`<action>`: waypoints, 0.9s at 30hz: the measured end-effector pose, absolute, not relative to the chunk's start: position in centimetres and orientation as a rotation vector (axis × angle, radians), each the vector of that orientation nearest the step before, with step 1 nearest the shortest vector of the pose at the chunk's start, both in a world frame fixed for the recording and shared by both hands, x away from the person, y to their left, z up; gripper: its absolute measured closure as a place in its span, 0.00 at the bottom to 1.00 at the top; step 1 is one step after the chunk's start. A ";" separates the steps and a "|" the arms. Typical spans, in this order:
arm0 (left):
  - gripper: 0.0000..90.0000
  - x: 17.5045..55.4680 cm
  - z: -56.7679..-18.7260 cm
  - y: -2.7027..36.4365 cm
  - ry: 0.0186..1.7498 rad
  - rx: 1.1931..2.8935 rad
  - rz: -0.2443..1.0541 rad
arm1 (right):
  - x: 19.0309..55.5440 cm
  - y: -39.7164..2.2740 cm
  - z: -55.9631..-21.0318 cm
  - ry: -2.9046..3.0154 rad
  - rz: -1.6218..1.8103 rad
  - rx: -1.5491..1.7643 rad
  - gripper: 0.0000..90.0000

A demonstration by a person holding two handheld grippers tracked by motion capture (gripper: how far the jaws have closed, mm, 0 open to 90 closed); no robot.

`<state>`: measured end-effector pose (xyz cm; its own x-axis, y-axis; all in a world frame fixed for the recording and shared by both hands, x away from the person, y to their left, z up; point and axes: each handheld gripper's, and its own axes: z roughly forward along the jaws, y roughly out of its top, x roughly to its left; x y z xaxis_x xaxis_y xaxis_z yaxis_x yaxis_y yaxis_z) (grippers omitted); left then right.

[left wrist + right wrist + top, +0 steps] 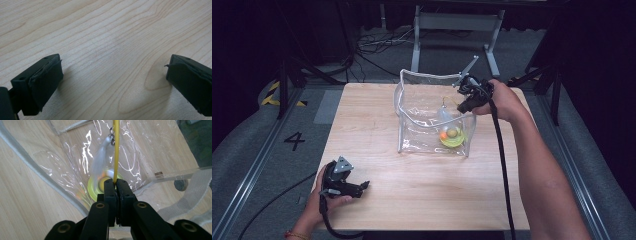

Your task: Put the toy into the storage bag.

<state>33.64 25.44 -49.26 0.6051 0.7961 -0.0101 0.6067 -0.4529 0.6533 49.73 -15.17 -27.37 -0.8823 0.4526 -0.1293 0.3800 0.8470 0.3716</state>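
Below the right gripper [460, 106] stands a clear plastic bag [422, 107] on the wooden table [412, 190], mouth open upward — its white-trimmed rim [37, 171] and glossy walls close around the tool on all sides. Behind the table, cables and a grey metal frame [455, 22] sit on the floor. Right forearm reaches in long from the near edge, hand at the bag's far right corner, gripper tipped down into the opening. Its jaws are pressed together on a thin yellow cord [116, 150], which runs away from the pads to a yellow toy [451, 136] on the bag floor, with a white tassel [100, 161] just beside the cord. Left gripper [362, 187] rests low on the table near the front left corner, well apart from the bag — jaws spread wide over bare wood.
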 end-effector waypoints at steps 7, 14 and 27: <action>0.01 33.6 -49.3 25.4 1.102 2.211 0.398 | 49.6 -15.7 -27.1 2.798 0.560 0.640 0.93; 0.01 33.6 -49.3 25.4 1.102 2.210 0.397 | 48.8 -15.9 -26.6 2.746 0.608 0.647 0.85; 0.01 33.6 -49.3 25.4 1.102 2.211 0.397 | 47.5 -17.4 -25.1 2.611 0.679 0.685 0.54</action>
<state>33.64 25.43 -49.27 0.6051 0.7961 -0.0103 0.6067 -0.4526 0.6535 47.55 -17.36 -25.05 -0.8192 0.5326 -0.2127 0.3616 0.7675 0.5293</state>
